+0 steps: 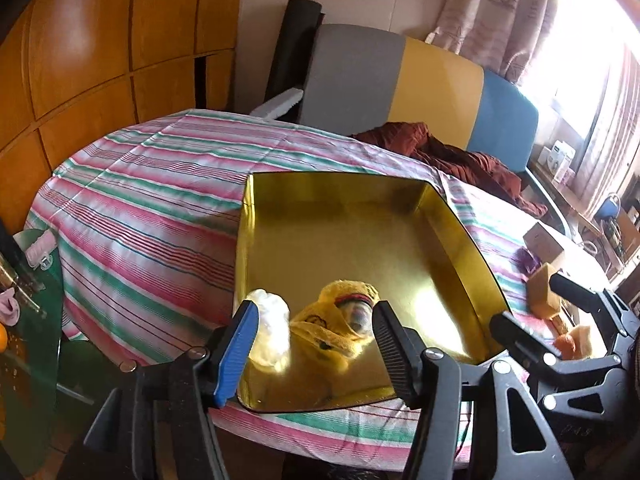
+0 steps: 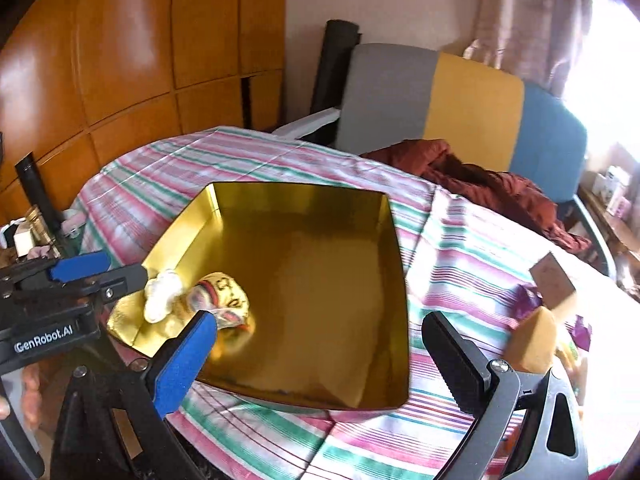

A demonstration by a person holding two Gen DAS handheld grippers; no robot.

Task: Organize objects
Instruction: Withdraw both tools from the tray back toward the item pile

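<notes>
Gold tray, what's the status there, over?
Both grippers, left and right, open, holding nothing. Gold tray holds yellow plush toy and white bundle. Orange block waits outside tray, right side.

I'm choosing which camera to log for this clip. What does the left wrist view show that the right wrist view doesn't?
Only the left wrist view shows the right gripper open above the yellow sponges and a green chair beside the table. Only the right wrist view shows the left gripper from the side, with a hand below it. Both show the gold tray on the striped tablecloth, holding a yellow plush toy and a white soft item.
</notes>
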